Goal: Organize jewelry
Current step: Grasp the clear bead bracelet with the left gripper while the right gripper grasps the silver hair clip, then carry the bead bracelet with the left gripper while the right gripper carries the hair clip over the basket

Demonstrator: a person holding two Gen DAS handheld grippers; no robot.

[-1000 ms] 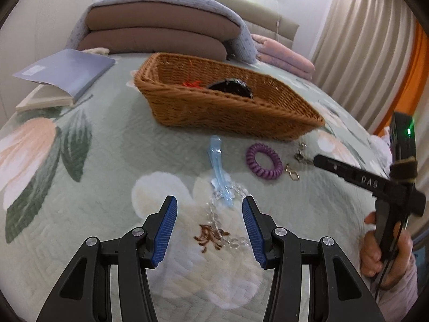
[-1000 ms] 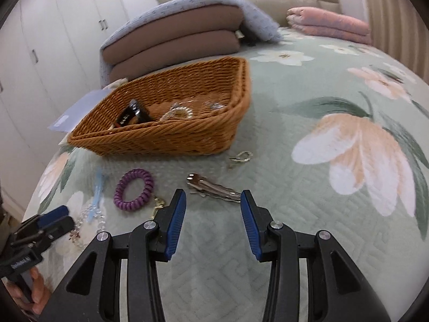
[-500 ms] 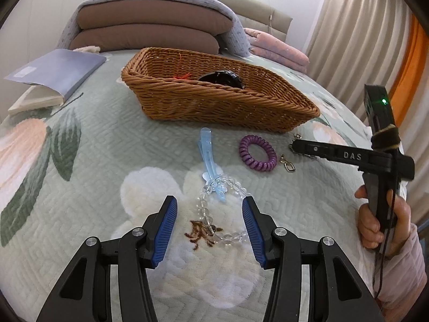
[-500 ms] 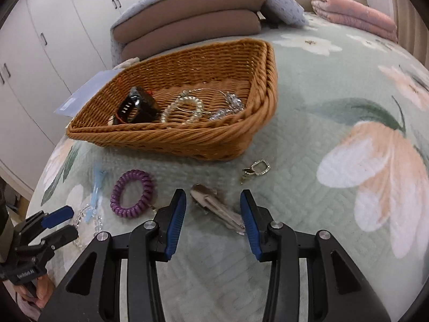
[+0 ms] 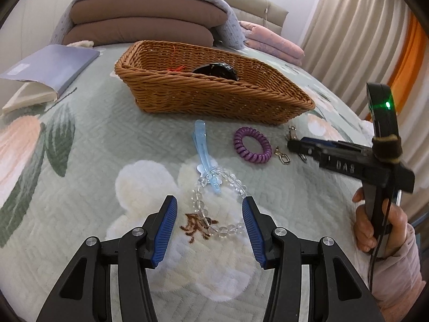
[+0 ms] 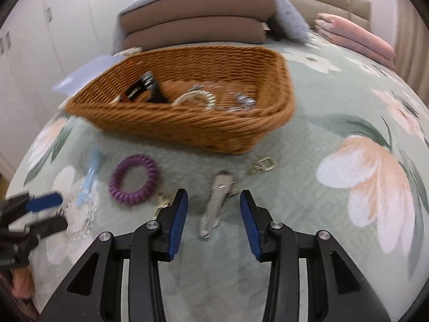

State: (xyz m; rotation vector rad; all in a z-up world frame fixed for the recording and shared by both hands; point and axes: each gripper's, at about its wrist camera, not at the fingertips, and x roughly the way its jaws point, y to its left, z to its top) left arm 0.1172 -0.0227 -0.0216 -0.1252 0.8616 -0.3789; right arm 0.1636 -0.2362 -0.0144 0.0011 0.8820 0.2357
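My left gripper [image 5: 209, 210] hangs open just over a clear bead bracelet [image 5: 217, 201] with a brown tassel, which lies on the bedspread between its blue pads. A light blue hair clip [image 5: 203, 150] rests across the bracelet's far side. My right gripper [image 6: 213, 210] is open too, with a silver hair clip [image 6: 217, 204] lying lengthwise on the bed between its fingers, untouched. A purple coil hair tie [image 6: 134, 180], a small gold clasp [image 6: 163, 201] and a silver ring charm [image 6: 264, 165] lie nearby. Behind them the wicker basket [image 6: 187, 126] holds a black watch, a pale bracelet and silver pieces.
A hand in a pink sleeve [image 5: 375, 230] holds the right gripper [image 5: 297, 145] at the right edge. A grey-blue book [image 5: 51, 67] lies at the back left. Brown cushions [image 5: 144, 24] and folded pink blankets [image 5: 270, 40] sit behind the basket. Curtains hang on the right.
The right gripper rolled and closed in on the silver clip, which now lies lengthwise between its fingers instead of across in front. The left gripper tilted slightly; the bracelet sits further between its pads.
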